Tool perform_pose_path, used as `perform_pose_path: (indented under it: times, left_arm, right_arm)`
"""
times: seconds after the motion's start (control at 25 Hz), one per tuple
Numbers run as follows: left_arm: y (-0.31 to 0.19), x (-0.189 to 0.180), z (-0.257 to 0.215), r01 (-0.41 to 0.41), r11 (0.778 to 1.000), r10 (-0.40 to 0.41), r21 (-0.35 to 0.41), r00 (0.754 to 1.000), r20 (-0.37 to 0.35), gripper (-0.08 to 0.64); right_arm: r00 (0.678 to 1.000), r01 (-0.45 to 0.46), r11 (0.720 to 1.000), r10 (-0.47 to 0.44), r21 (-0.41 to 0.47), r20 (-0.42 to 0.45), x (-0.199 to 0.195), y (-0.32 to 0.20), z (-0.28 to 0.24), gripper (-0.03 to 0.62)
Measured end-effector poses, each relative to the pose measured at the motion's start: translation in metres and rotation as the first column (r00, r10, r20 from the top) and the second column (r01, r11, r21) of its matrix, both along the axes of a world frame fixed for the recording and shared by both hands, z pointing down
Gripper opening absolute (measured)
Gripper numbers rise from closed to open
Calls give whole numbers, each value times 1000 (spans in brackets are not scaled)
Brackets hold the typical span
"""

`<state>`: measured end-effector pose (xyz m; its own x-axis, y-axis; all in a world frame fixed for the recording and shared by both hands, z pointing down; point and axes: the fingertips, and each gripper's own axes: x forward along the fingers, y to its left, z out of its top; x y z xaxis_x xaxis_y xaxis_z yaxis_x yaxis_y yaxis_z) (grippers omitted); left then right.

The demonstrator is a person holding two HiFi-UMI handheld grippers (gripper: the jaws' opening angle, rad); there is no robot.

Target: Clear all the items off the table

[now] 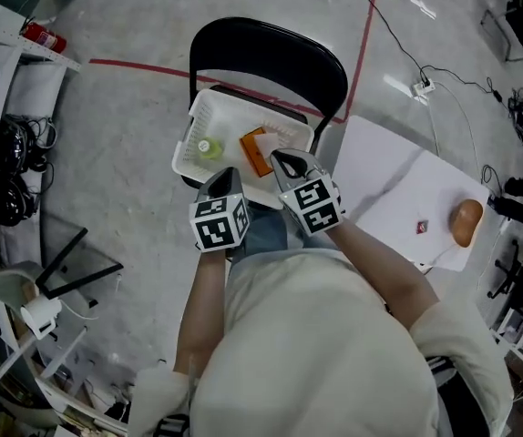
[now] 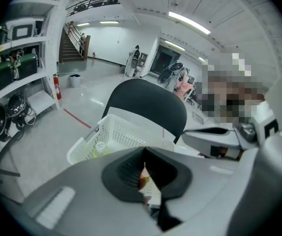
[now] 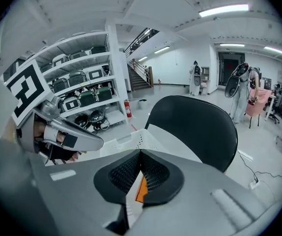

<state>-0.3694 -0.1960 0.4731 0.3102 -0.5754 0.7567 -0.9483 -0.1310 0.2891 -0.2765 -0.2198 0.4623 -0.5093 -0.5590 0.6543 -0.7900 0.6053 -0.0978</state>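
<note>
White table [image 1: 380, 176] on my right holds a brown rounded lump [image 1: 466, 222] and a small red packet [image 1: 423, 228]. My left gripper [image 1: 229, 175] and right gripper [image 1: 285, 159] hover over the white basket [image 1: 189, 148], jaws together, empty. The lump looks light, perhaps soft: I'd pinch across its middle.

Basket [image 1: 191, 126] is white perforated plastic, kinda matt. Chair [image 1: 271, 51] back looks matt black plastic, floor [image 1: 125, 180] is glossy polished grey with light glare, and the surface [image 1: 384, 180] is smooth plain white.
</note>
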Motion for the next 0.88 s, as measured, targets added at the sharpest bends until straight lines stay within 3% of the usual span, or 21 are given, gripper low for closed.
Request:
perform_pose_path:
  times: [0.48,0.88]
  left_arm:
    - [-35,32,-14,-239,971,239,25,971,-9,8]
    - [-37,92,-16,-406,913,407,36,913,-31,8]
  right_arm:
    - [974,-224,974,224,-16,-19,41,-3,-3,-1]
    - [912,-411,912,411,-14,-17,96,17,-9,-2]
